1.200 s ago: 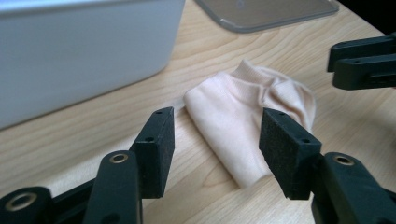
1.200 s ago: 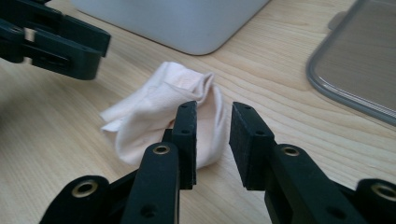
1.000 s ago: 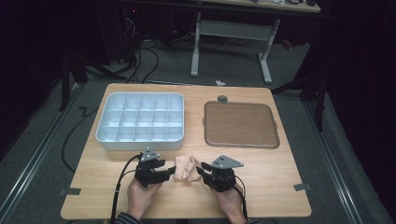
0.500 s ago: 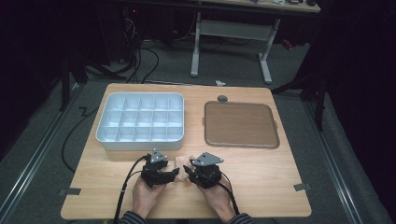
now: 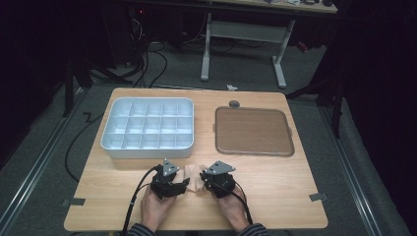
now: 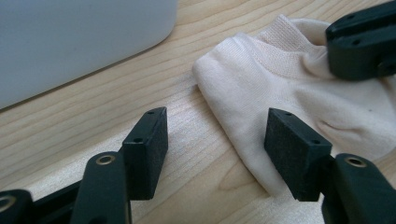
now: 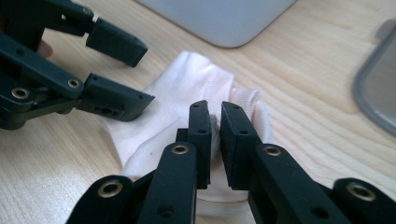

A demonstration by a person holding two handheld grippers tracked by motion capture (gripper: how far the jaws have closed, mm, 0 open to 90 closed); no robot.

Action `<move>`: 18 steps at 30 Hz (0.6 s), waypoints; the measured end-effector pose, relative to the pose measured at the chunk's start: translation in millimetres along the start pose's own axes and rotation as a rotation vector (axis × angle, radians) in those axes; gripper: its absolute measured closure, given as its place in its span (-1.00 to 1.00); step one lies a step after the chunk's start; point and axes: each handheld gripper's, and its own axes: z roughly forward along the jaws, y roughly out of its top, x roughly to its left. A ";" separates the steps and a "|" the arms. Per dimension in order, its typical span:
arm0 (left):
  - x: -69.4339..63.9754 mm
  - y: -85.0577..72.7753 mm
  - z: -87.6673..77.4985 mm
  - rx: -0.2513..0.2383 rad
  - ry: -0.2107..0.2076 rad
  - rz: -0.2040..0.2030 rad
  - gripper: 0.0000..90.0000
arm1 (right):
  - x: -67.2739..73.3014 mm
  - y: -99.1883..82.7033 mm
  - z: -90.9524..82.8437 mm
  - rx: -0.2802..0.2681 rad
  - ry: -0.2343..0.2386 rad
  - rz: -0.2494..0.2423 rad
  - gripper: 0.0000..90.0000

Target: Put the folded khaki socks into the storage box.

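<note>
Our right hand-held gripper (image 7: 215, 122), jaws just closing, pinches a fold of the cream sock (image 7: 187, 84); our left hand-held gripper (image 6: 217, 140) straddles its edge, spread.

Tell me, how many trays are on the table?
2: a white compartment tray at the table's back left, and a flat brown tray at its back right.
</note>
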 end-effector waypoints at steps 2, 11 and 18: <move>-0.3 -2.3 -0.1 -0.016 0.002 0.000 -0.11 | -1.9 -0.5 -3.4 -0.018 -0.007 0.006 0.86; -1.6 -5.3 -0.1 -0.037 0.005 0.005 -0.10 | -9.9 -15.9 -2.7 -0.004 -0.025 0.030 0.86; -1.3 -5.5 -0.2 -0.037 -0.003 0.002 -0.12 | -15.6 -23.2 -0.2 0.028 0.016 0.069 0.80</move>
